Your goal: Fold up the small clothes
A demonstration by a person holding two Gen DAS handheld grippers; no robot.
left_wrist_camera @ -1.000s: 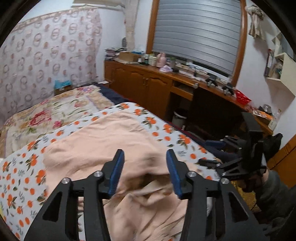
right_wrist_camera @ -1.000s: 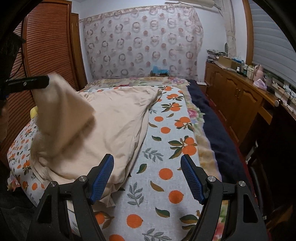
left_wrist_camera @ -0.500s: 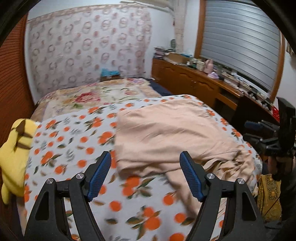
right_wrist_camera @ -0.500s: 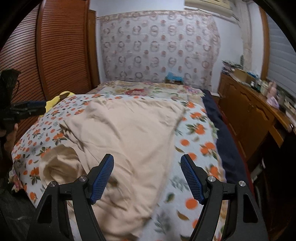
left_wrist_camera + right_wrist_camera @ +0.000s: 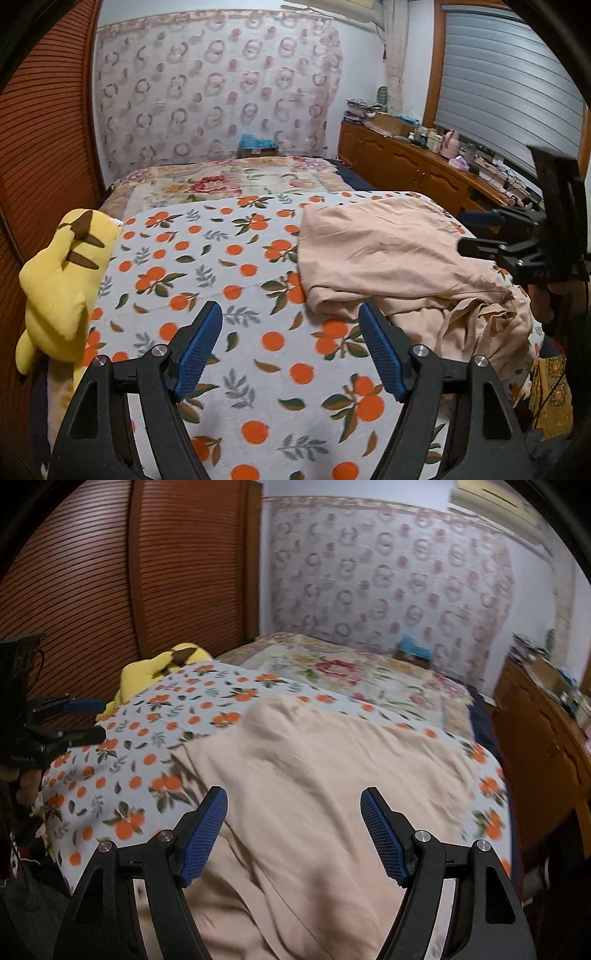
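Hovering with jaws wide and empty: left gripper (image 5: 290,347) beside rumpled peach cotton garment (image 5: 399,254), right gripper (image 5: 293,830) directly above it.

We count two grippers: the left gripper (image 5: 290,345) and the right gripper (image 5: 293,829), each with two blue-padded fingers, four pads in all. We count one peach garment (image 5: 391,258), lying at about two o'clock of the left gripper. We count one yellow plush toy (image 5: 61,277), at nine o'clock in the left view. We count two bed coverings: one orange-print sheet (image 5: 221,266) and one floral blanket (image 5: 221,181) at twelve o'clock. One patterned curtain (image 5: 218,88) hangs beyond.
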